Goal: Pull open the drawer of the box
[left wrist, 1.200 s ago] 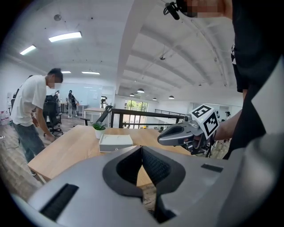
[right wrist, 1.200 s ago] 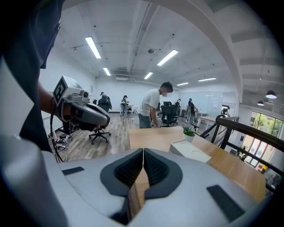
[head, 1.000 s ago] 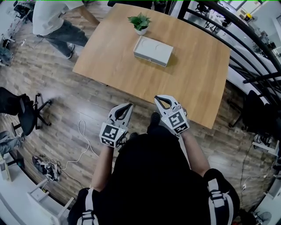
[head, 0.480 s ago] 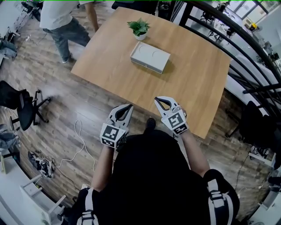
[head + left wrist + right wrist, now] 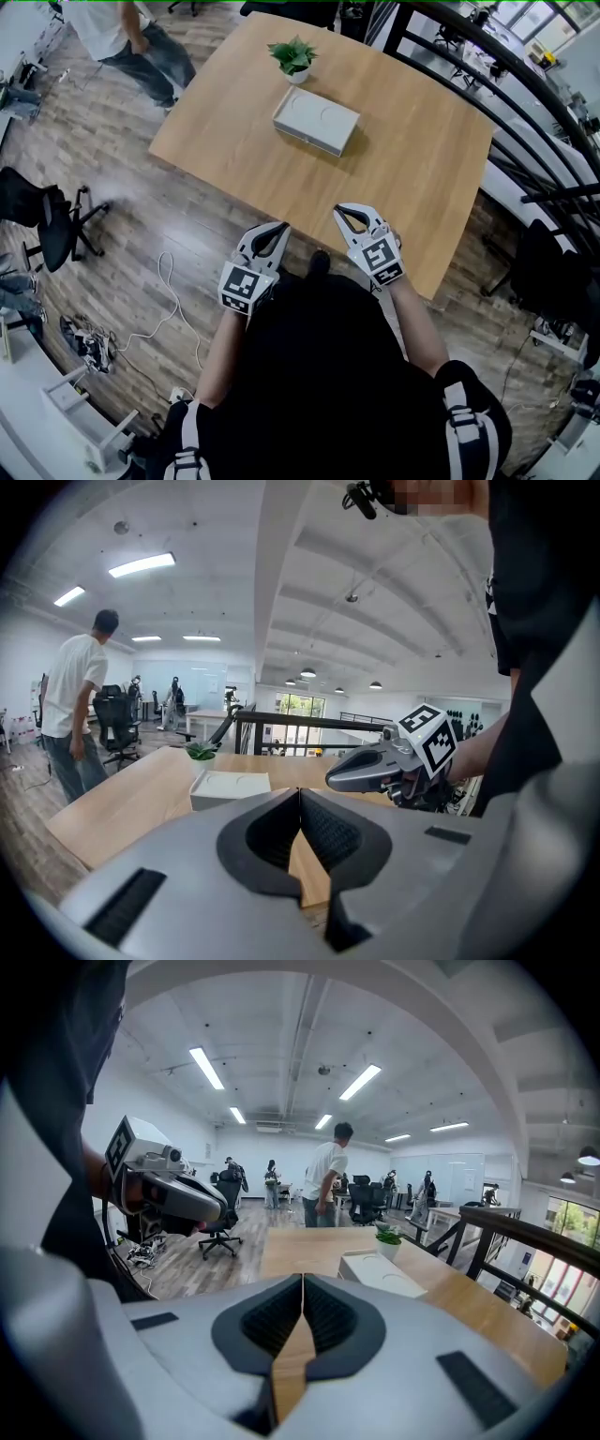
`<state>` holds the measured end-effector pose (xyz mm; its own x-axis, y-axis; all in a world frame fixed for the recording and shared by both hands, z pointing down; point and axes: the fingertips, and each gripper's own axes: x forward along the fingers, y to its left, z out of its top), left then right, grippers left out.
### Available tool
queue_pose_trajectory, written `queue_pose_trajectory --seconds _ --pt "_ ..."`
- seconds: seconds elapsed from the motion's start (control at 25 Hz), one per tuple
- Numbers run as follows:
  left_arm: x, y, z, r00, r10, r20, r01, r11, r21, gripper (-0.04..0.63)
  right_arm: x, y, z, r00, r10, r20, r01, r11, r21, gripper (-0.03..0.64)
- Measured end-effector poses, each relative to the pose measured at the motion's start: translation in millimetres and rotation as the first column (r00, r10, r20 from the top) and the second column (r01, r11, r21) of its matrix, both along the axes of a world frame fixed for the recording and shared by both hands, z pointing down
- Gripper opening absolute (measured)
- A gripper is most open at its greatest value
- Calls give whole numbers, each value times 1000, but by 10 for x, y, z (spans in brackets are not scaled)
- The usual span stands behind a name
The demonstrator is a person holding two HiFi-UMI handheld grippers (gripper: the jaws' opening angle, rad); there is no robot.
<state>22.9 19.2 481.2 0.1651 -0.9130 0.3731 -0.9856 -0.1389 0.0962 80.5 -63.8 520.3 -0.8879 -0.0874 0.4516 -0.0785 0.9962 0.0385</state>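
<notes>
The flat white rectangular box lies on the far half of the light wooden surface, just beside a small green plant in a white pot that stands at its far corner. The box has two faint round marks on its lid; its sides look flush, and no drawer front can be made out from the head view.

Both tools are held near the person's body at the near edge of the surface, well apart from the box. The left hand-held gripper hangs over the wood-plank floor just off the surface's near edge, its jaws clenched together with nothing between them. In its own view only bare wood shows through the gap below the tips. The right hand-held gripper sits over the near edge of the surface and is likewise clenched and empty – its ribbed pads meet along a straight line. Each points roughly toward the box.

Beyond the far left corner of the surface stands a person in a white shirt and jeans. A black office chair stands on the floor at the left, and a loose white cable lies nearer the body. A black metal railing runs along the right side.
</notes>
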Motion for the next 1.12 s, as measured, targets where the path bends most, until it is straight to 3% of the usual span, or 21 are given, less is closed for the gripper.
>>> queue_pose_trajectory --seconds 0.36,0.88,1.12 --pt "-78 -143 37 999 29 -15 -29 1000 -6 23 62 -85 74 999 42 -28 -42 999 -14 26" --pt "-463 -685 267 986 157 -50 -158 987 -33 24 -48 -442 35 982 178 -67 -178 984 3 26" --pt "-626 -876 423 974 210 -81 -215 974 -64 24 -236 -601 -86 970 240 -40 -242 969 -46 26"
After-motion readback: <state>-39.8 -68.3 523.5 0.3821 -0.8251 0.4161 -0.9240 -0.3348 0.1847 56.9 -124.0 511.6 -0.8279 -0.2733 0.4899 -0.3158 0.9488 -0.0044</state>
